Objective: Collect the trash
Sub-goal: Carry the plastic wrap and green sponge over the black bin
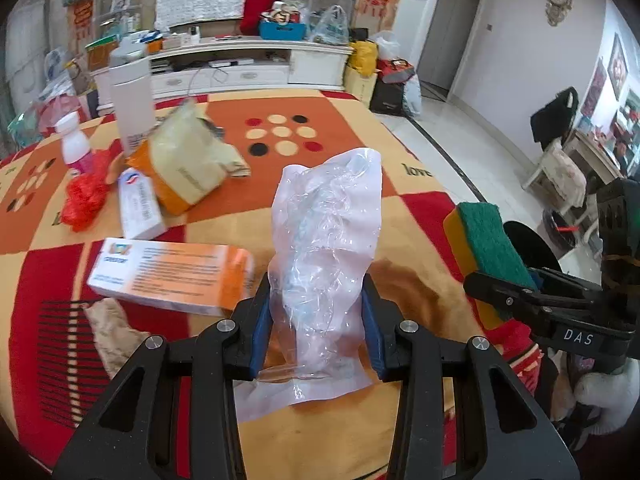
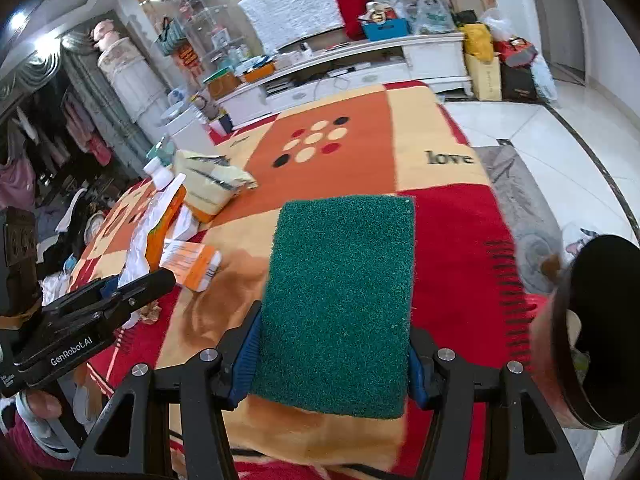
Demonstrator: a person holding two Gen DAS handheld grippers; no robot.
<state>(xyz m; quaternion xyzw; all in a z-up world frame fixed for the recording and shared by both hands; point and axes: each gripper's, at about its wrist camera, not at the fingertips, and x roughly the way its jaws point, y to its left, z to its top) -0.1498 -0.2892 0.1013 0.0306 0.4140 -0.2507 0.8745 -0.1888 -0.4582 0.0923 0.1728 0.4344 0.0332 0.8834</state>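
Note:
My left gripper (image 1: 316,320) is shut on a crumpled clear plastic bag (image 1: 326,248), held upright above the patterned blanket (image 1: 352,136); the bag also shows in the right wrist view (image 2: 140,236). My right gripper (image 2: 332,364) is shut on a green and yellow scouring sponge (image 2: 340,300), which also shows in the left wrist view (image 1: 490,240) at the right. A dark bin (image 2: 600,320) with a black liner stands at the blanket's right edge, beside the right gripper.
On the blanket's left lie an orange and white box (image 1: 168,276), a small white box (image 1: 140,204), a yellow pouch (image 1: 188,164), red netting (image 1: 84,196), a pink bottle (image 1: 74,140), a white carton (image 1: 132,104) and crumpled brown paper (image 1: 112,328). White tiled floor lies to the right.

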